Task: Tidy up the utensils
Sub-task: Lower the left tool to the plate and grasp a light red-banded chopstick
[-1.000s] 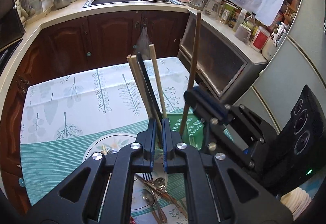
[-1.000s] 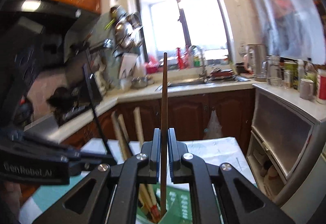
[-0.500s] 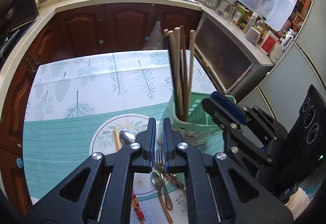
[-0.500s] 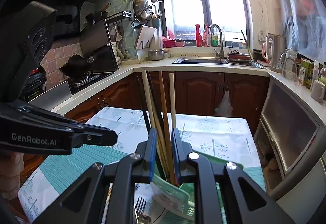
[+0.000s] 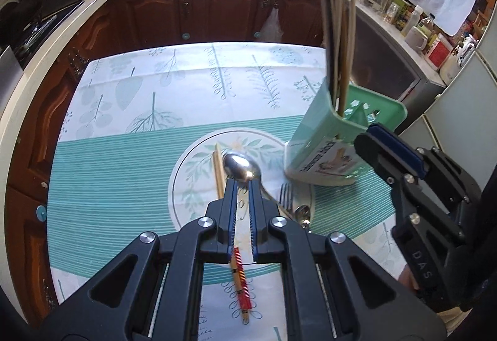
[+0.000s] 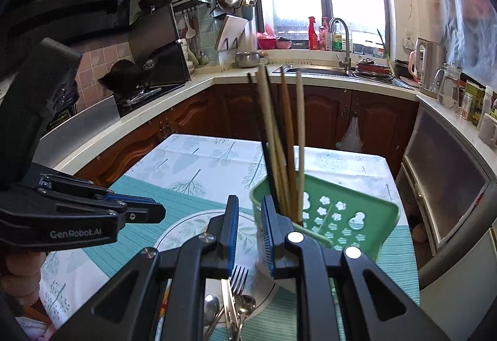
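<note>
Green holder: plastic utensil caddy (image 6: 357,210) with flower-shaped cut-outs, on the right part of the table, just beside the round plate print; pale mint front wall with a label in the left wrist view.
Chopsticks in holder: bundle (image 6: 279,136) standing upright in the left compartment, some pale wood, some dark, tips leaning slightly apart.
Table: covered by cloth (image 5: 155,92) with leaf print on white and a teal striped band.
Loose utensils: on the plate print (image 5: 192,173), near the table's front edge.
Spoon: large metal spoon (image 5: 242,168), bowl up and shiny, lying just ahead of the left tool's tips.
Loose chopstick: pale one (image 5: 219,170) lying beside the spoon on its left; red patterned end visible under the tool.
Fork: (image 5: 286,193) tines pointing away, right of the spoon, with a smaller spoon (image 5: 303,213) next to it.
Left gripper: (image 5: 243,185) pointing steeply down at the spoon, jaws nearly together with a thin gap, nothing clamped between them.
Right gripper: (image 6: 250,207) jaws a little apart, just been opening, nothing between the pads; tips in front of the holder's left wall and the chopstick bundle. Contact with the holder: cannot tell.
Person: fingers (image 6: 18,275) on the left tool's handle.
</note>
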### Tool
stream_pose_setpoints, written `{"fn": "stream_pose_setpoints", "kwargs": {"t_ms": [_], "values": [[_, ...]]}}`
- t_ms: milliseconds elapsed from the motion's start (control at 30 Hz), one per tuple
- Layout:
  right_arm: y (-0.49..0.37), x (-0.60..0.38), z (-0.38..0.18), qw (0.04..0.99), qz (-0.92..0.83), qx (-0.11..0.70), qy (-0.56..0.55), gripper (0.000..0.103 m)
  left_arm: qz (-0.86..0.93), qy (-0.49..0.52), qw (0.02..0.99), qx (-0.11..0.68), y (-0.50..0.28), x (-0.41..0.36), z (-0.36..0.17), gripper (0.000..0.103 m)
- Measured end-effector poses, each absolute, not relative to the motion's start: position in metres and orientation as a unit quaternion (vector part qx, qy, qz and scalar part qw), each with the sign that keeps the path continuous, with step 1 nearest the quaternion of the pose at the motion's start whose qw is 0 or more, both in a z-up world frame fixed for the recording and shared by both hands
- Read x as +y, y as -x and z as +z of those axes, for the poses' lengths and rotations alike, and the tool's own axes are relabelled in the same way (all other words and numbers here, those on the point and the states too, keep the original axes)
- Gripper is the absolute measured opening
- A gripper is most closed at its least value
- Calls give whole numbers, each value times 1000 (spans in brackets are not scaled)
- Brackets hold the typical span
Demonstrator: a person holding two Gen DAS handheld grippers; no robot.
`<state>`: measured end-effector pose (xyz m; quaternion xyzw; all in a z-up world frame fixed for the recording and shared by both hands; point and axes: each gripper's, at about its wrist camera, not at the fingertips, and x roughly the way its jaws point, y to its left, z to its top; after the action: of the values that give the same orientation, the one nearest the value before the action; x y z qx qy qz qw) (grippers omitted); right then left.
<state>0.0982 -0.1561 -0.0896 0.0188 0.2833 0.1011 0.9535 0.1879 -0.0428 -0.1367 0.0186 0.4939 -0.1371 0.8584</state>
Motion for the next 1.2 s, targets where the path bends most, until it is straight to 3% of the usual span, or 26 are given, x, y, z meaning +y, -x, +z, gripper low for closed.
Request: {"fn": "stream_pose_setpoints", "kwargs": {"t_ms": [300, 367, 433, 467, 833, 1200], "values": [[-99, -142, -89, 943, 112, 312, -19, 15, -107, -7, 853, 510, -193, -18, -154, 7], [-100, -139, -89, 938, 123, 325, -25, 15, -100, 1, 850, 517, -196, -10, -159, 29], [-102, -135, -89, 933, 128, 335, -26, 15, -92, 9, 852, 515, -195, -3, -161, 44], [-103, -132, -89, 931, 129, 341, -23, 15, -89, 12, 854, 513, -195, 1, -162, 46], [-108, -105, -111, 900, 159, 405, -20, 15, -116, 27, 805, 580, -198, 6, -206, 45], [-113, -101, -156, 856, 158, 490, -41, 15, -110, 6, 753, 649, -218, -15, -249, 25]]}}
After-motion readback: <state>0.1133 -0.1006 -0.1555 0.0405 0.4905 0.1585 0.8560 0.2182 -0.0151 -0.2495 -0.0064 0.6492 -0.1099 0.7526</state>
